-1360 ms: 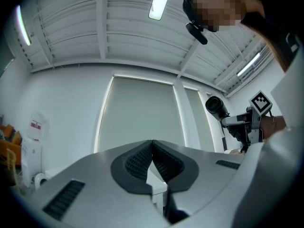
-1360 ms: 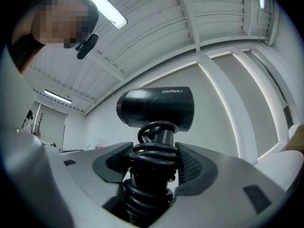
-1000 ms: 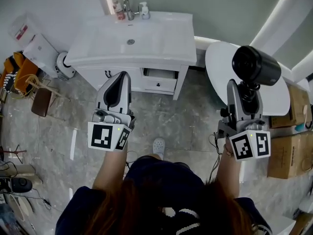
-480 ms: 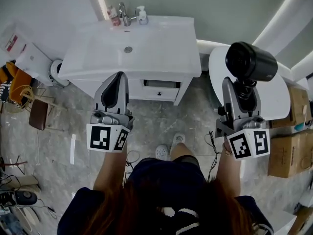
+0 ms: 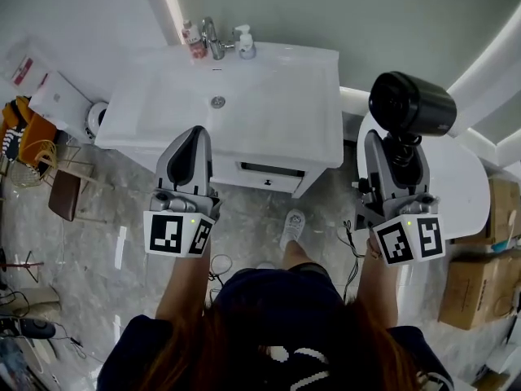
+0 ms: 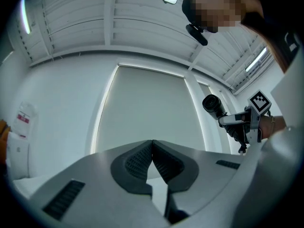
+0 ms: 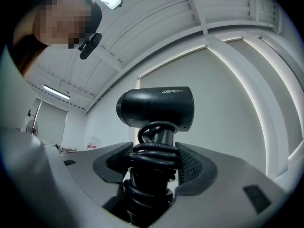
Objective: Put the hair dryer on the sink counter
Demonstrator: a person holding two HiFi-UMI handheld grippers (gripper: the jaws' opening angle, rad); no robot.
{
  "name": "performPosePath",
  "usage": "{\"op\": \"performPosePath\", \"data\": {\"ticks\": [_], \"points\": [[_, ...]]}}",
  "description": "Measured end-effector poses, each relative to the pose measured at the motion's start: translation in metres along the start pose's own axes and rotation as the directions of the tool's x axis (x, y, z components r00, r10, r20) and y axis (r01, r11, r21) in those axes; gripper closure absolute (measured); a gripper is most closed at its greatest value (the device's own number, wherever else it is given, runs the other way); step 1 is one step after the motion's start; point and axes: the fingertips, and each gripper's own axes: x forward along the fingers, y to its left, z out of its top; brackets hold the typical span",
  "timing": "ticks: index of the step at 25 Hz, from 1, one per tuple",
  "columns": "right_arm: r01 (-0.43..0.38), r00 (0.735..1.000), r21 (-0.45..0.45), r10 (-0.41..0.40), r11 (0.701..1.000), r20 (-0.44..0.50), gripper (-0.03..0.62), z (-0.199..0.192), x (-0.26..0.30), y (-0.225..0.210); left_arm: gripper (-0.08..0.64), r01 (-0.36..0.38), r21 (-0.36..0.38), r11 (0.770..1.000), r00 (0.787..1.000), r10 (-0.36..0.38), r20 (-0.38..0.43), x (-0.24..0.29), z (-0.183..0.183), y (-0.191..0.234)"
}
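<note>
A black hair dryer (image 5: pixel 411 104) stands upright in my right gripper (image 5: pixel 396 160), whose jaws are shut on its cord-wrapped handle. In the right gripper view the hair dryer (image 7: pixel 156 107) has its barrel above the jaws and the coiled cord between the pads. It hangs in the air to the right of the white sink counter (image 5: pixel 303 96). My left gripper (image 5: pixel 189 149) is shut and empty, held over the counter's front edge. The left gripper view has the left gripper (image 6: pixel 152 152) with pads touching, and the hair dryer (image 6: pixel 212 105) far to the right.
A faucet (image 5: pixel 213 39), a soap dispenser (image 5: pixel 243 41) and a small bottle (image 5: pixel 194 43) stand at the back of the basin. A round white table (image 5: pixel 460 182) lies to the right, cardboard boxes (image 5: pixel 470 293) beyond it. A chair (image 5: pixel 67 195) and clutter sit at the left.
The person has stepped closer to the sink; the counter has come nearer below both grippers. The hair dryer stays gripped in the right gripper.
</note>
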Motion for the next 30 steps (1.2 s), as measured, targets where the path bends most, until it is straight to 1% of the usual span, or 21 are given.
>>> {"op": "performPosePath", "data": {"ticks": [6, 11, 15, 18, 20, 23, 25, 28, 30], "points": [[-0.046, 0.999, 0.006, 0.046, 0.999, -0.004, 0.302, 0.0, 0.088, -0.068, 0.541, -0.039, 0.013, 0.999, 0.999, 0.039, 0.01, 0.1, -0.013, 0.004], [-0.073, 0.996, 0.017, 0.073, 0.997, -0.042, 0.302, -0.012, 0.145, -0.125, 0.541, -0.08, 0.009, 0.997, 0.997, 0.08, -0.002, 0.167, -0.034, 0.002], [-0.067, 0.994, 0.044, 0.07, 0.997, -0.089, 0.302, -0.04, 0.171, -0.154, 0.541, -0.078, 0.005, 0.997, 0.996, 0.078, -0.039, 0.199, -0.058, -0.003], [-0.058, 0.988, 0.056, 0.065, 0.997, -0.142, 0.302, -0.067, 0.185, -0.168, 0.541, -0.084, -0.001, 0.996, 0.995, 0.084, -0.059, 0.214, -0.073, -0.001], [-0.037, 0.982, 0.064, 0.049, 0.997, -0.183, 0.302, -0.085, 0.193, -0.174, 0.541, -0.082, -0.005, 0.997, 0.994, 0.082, -0.072, 0.222, -0.082, 0.001], [-0.01, 0.969, 0.059, 0.024, 0.998, -0.247, 0.302, -0.117, 0.204, -0.181, 0.541, -0.072, -0.016, 0.997, 0.993, 0.07, -0.097, 0.234, -0.096, 0.006], [0.011, 0.955, 0.055, 0.006, 0.998, -0.298, 0.302, -0.141, 0.211, -0.184, 0.541, -0.057, -0.026, 0.998, 0.992, 0.054, -0.111, 0.244, -0.106, 0.011], [0.05, 0.926, 0.055, -0.025, 0.997, -0.376, 0.302, -0.18, 0.221, -0.189, 0.541, -0.024, -0.039, 0.999, 0.992, 0.019, -0.127, 0.259, -0.117, 0.018], [0.077, 0.901, 0.056, -0.046, 0.995, -0.432, 0.302, -0.207, 0.227, -0.192, 0.541, -0.003, -0.048, 0.999, 0.991, -0.004, -0.136, 0.269, -0.123, 0.024]]}}
